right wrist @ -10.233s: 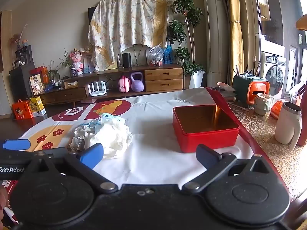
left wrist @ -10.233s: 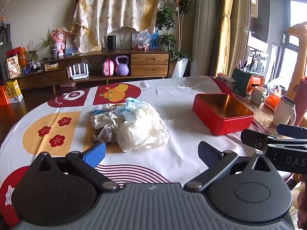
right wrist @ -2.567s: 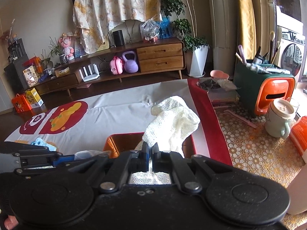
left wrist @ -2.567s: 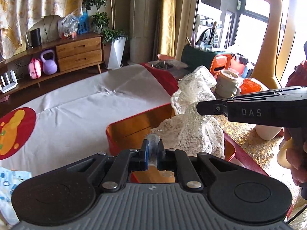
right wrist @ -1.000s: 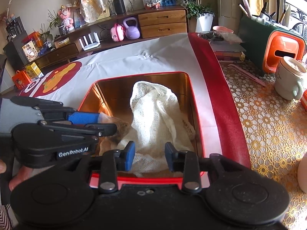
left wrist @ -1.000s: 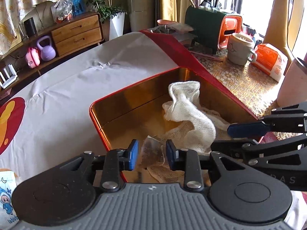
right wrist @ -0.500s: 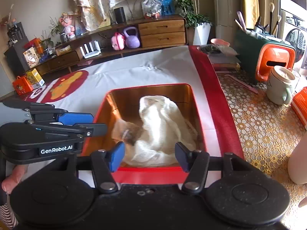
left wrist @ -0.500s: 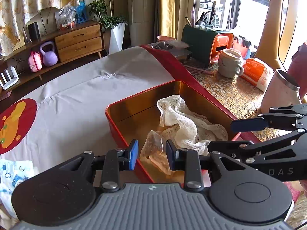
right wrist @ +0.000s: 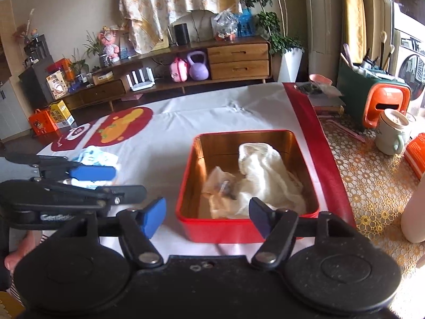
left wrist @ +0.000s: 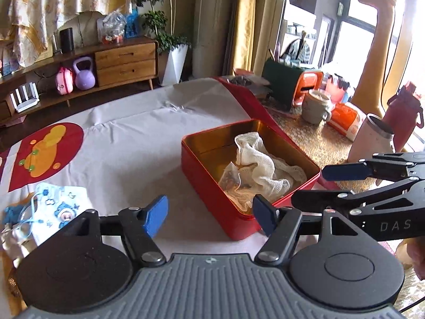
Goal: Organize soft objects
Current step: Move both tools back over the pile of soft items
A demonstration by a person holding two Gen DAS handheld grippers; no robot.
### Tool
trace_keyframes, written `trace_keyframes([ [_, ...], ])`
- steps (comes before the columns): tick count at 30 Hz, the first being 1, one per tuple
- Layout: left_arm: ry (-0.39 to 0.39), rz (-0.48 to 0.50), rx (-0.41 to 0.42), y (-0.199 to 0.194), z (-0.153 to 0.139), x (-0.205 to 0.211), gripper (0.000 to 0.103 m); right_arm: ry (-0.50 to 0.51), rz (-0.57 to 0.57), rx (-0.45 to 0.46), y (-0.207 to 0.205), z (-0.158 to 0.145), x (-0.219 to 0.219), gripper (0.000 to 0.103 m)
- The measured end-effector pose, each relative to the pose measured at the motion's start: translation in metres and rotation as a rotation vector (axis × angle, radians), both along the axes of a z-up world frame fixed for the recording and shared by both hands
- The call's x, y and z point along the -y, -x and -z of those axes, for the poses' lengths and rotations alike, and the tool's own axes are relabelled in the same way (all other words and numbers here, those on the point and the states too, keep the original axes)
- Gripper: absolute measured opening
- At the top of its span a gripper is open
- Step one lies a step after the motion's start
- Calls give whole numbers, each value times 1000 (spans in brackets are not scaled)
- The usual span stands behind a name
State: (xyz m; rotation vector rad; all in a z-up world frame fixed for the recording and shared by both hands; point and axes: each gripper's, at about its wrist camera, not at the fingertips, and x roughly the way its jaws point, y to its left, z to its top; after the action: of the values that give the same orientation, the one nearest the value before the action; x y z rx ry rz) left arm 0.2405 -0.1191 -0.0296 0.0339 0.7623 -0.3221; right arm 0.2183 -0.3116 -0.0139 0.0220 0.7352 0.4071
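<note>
Drop done: both tools, left (left wrist: 209, 218) and right (right wrist: 207, 216), have just spread wide and hold nothing. Cloth (left wrist: 261, 163) lies in the tin (left wrist: 202, 170) just ahead. Next, swing left for the mask (left wrist: 59, 207).

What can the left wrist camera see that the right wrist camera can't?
Only the left wrist view shows the tall giraffe figure by the window, the dark red bottle, and the printed cloth's blue cartoon faces up close.

Only the right wrist view shows the washing machine, the orange and yellow boxes on the floor, and the pink doll on the sideboard.

Both show the red tin holding the white mesh cloth and a small pouch, the purple kettlebell, the mug, and both hand-held grippers open: left, right.
</note>
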Motion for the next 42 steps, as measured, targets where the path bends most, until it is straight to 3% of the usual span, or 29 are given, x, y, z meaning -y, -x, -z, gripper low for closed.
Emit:
trace_keyframes([
  [8,34,-50,38,38,-12,-35,70,-15,-50,28,25,-10,-31,77],
  [12,33,-78,49,55,-15,-55,80,-15,-85,35,36,-11,-51,82],
  [23,53,-188,38,89,-8,-122,86,-20,-172,34,55,-4,-104,99],
  [26,59,-206,38,97,-4,-139,89,-28,-184,29,55,-1,-116,101],
  [30,67,-227,40,104,1,-161,101,-31,-210,14,54,6,-131,102],
  [35,86,-258,42,106,10,-189,103,-13,-271,-6,51,14,-153,102],
  [42,34,-329,17,98,32,-221,103,7,-352,-28,44,29,-181,102],
])
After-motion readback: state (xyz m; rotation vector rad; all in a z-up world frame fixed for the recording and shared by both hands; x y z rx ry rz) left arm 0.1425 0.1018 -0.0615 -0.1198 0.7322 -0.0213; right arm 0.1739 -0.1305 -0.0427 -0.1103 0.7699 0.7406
